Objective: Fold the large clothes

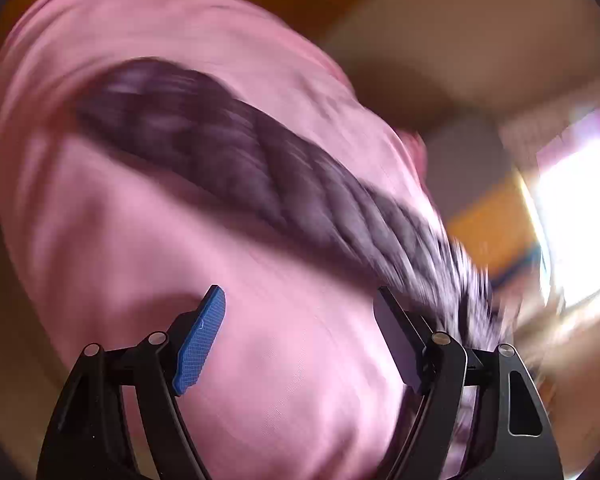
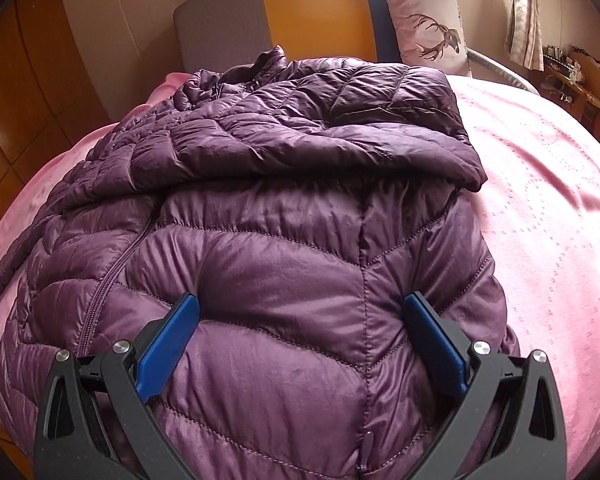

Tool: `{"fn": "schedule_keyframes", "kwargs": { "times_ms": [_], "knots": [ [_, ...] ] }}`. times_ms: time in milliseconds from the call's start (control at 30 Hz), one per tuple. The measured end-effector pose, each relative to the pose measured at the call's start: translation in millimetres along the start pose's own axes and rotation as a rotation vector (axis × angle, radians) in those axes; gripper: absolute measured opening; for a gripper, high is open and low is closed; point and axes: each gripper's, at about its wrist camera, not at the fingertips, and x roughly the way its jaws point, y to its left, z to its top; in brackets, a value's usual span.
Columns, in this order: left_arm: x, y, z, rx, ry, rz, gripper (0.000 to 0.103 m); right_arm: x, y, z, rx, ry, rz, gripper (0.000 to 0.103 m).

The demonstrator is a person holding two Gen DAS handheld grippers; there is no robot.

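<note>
A purple quilted down jacket [image 2: 284,216] lies on a pink bedspread [image 2: 540,220], zipper [image 2: 100,296] to the left, one part folded across its upper half [image 2: 340,132]. My right gripper [image 2: 302,300] is open just above the jacket's lower panel, with a puffed section bulging between its blue pads [image 2: 168,344]. The left wrist view is heavily blurred. There the jacket [image 1: 228,148] runs as a dark diagonal band over the bedspread [image 1: 100,220]. My left gripper [image 1: 300,296] is open over bare pink cloth, holding nothing, with the jacket's edge beside its right finger.
A grey, orange and blue headboard [image 2: 312,12] stands behind the bed, with a deer-print pillow [image 2: 428,20] leaning on it. Wooden wardrobe doors [image 2: 20,100] are at the left. A curtain [image 2: 524,20] and a cluttered desk [image 2: 576,76] are at the right. A bright window [image 1: 580,208] glares.
</note>
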Motion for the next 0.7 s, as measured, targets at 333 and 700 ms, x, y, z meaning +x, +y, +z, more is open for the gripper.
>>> {"fn": "schedule_keyframes", "kwargs": {
  "times_ms": [333, 700],
  "knots": [
    [19.4, 65.1, 69.1, -0.3, -0.045, -0.064, 0.043, 0.1, 2.7, -0.7, -0.012, -0.001, -0.024, 0.101],
    [5.0, -47.2, 59.1, 0.112, -0.077, -0.136, 0.015, 1.8, 4.3, -1.3, -0.015, -0.001, -0.031, 0.101]
  ]
}}
